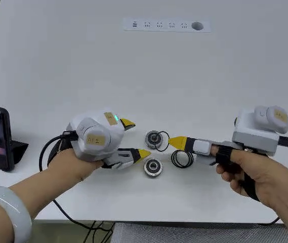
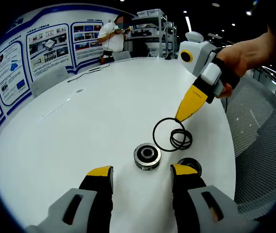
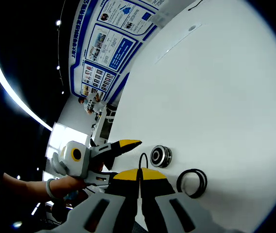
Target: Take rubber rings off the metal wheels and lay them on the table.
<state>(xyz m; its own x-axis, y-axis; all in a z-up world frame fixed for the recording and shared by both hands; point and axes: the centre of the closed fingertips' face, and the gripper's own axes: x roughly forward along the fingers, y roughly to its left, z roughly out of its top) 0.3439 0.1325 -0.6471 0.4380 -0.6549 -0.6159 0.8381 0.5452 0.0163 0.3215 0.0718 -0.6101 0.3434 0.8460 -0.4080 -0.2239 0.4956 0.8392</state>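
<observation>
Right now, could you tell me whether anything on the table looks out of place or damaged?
Nothing stands out. The right gripper is shut on one rubber ring beside a metal wheel, and the removed rings lie overlapped in a pile on the table.

Bright even light, soft shadows, fisheye-warped edges
</observation>
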